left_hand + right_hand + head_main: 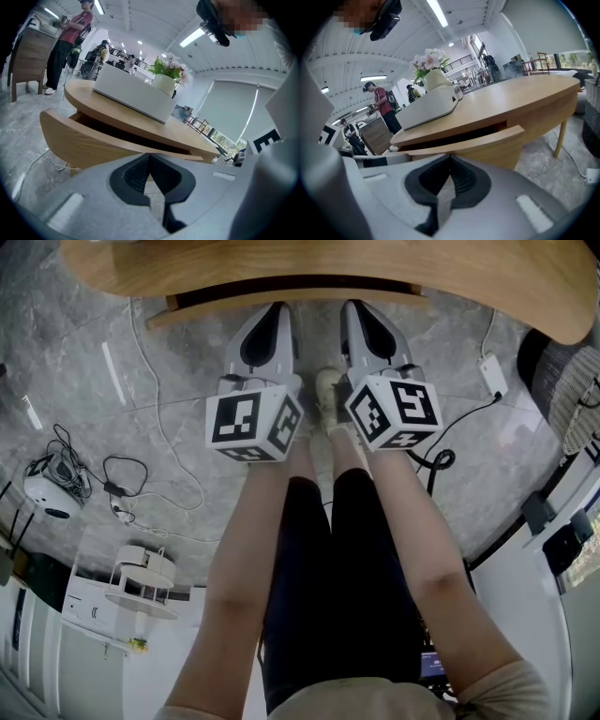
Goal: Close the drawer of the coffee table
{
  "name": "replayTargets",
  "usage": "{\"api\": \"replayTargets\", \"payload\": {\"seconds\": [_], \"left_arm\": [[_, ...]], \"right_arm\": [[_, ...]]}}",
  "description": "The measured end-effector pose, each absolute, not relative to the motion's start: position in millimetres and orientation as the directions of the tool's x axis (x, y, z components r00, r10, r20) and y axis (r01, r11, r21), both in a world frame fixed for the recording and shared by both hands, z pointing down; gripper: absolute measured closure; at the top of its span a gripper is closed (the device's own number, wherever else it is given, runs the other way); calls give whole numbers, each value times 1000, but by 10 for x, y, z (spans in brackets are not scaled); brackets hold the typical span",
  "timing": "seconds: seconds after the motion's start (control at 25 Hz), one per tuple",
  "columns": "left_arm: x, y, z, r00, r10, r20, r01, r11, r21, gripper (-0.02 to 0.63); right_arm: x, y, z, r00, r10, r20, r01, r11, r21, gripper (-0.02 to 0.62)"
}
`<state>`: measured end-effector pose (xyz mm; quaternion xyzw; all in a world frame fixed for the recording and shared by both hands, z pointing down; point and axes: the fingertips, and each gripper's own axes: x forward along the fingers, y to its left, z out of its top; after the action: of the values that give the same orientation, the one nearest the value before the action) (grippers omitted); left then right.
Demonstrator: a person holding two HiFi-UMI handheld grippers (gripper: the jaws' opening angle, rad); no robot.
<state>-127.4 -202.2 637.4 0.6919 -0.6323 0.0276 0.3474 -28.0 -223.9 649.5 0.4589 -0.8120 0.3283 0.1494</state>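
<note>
Both bare forearms reach forward and down from the bottom of the head view, nearly parallel and close together. The left forearm [246, 559] ends at the left gripper [280, 307], and the right forearm [417, 540] at the right gripper [352, 307]. The two grippers lie side by side, just apart, noses pointing the same way. Each carries its marker cube at the rear, the left cube [253, 424] level with the right cube [395, 412]. In the left gripper view the jaws meet at their tips with nothing between them [149, 155]. The right gripper's jaws are likewise pressed together and empty [450, 157].
</note>
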Motion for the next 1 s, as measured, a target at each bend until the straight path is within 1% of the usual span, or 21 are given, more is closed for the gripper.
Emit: {"api": "replayTargets", "payload": {"seconds": [1.0], "left_arm": [[-1381,-2393,6385,226,-855,468,-891,12,453,603]], "right_arm": [[-391,-2614,6508,-531,-641,554,-844,344,-412,594]]}}
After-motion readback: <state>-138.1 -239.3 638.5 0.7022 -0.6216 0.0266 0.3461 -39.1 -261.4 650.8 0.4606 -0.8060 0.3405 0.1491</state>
